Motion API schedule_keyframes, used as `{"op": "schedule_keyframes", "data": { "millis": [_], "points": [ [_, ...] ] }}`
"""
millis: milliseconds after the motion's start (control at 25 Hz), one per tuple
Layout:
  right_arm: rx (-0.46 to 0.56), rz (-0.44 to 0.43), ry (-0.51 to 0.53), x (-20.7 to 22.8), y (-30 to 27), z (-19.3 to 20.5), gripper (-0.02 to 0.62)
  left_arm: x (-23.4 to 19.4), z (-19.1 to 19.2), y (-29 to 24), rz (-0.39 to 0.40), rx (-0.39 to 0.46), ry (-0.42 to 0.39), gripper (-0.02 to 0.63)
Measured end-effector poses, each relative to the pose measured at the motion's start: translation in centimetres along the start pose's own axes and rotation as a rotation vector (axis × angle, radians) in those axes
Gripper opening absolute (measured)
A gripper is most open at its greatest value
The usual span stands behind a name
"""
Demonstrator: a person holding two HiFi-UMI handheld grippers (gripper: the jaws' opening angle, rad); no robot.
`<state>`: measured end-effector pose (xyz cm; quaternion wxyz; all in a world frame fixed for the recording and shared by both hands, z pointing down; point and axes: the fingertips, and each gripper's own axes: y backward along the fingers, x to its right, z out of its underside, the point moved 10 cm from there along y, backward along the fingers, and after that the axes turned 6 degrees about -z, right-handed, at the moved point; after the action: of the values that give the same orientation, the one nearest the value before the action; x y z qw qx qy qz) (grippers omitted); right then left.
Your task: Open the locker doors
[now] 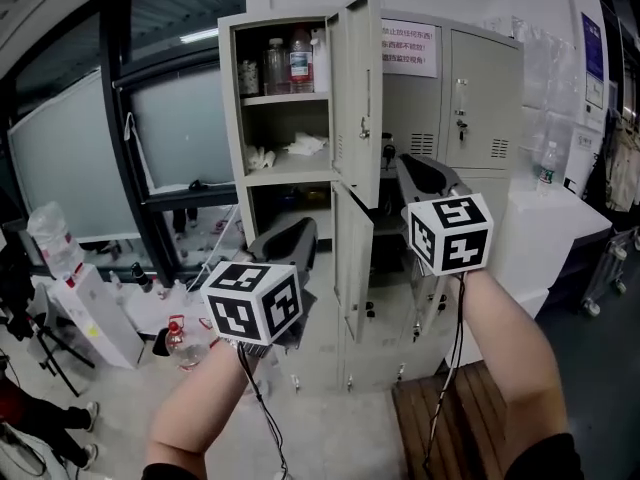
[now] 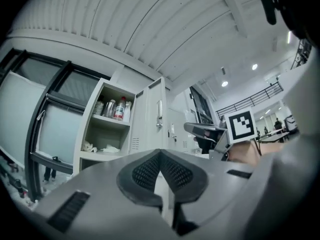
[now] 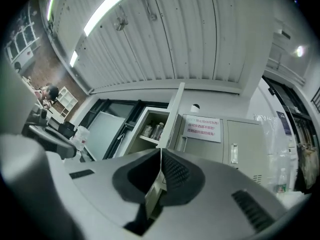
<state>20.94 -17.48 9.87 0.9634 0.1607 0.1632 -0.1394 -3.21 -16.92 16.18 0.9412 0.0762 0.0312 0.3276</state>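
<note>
- Nearest, two forearms are seen at the bottom of the head view, each w/ a gripper topped by a marker cube.
- The left gripper [image 1: 300, 233] is held low, in front of the lower door [image 1: 352, 258]. Its jaws are clenched, tips touching, w/ nothing caught btwn them.
- The right gripper [image 1: 410, 165] is held higher, just right of the open doors' free edge and seemingly apart from it. Its jaws are likewise pressed together & empty.
- A wooden pallet [image 1: 465, 418] is seen on the floor under the right forearm.
- Beyond the grippers the locker [image 1: 232, 98] stands upright. In its left column the upper door [image 1: 358, 98] & the lower door are both swung open toward the viewer.
- On the top shelf, bottles [image 1: 290, 63] are stood in a row. On the shelf below, white crumpled items [image 1: 300, 146] are laid.
- The right-column door [image 1: 483, 98] is seen closed. A printed notice [image 1: 408, 48] is stuck on the panel beside it.
- A clear bottle [image 1: 546, 165] is stood on a white surface [image 1: 560, 218] right of the locker.
- At the view's left, dark-framed windows [image 1: 70, 158] are seen behind clutter on the floor.
</note>
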Motion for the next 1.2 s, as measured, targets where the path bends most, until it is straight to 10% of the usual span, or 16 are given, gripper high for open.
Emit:
{"op": "schedule_keyframes", "data": {
  "millis": [520,1200],
  "points": [
    [-0.092,-0.090,-0.094,-0.7,9.9,4.9,0.002,5.6,3.1,6.9,-0.151,-0.103,-0.043,0.002],
    [-0.205,-0.031,-0.167,-10.2,22.6,3.8,0.002,6.8,4.9,19.7,-0.135,-0.148,-0.020,0.001]
  ]
}}
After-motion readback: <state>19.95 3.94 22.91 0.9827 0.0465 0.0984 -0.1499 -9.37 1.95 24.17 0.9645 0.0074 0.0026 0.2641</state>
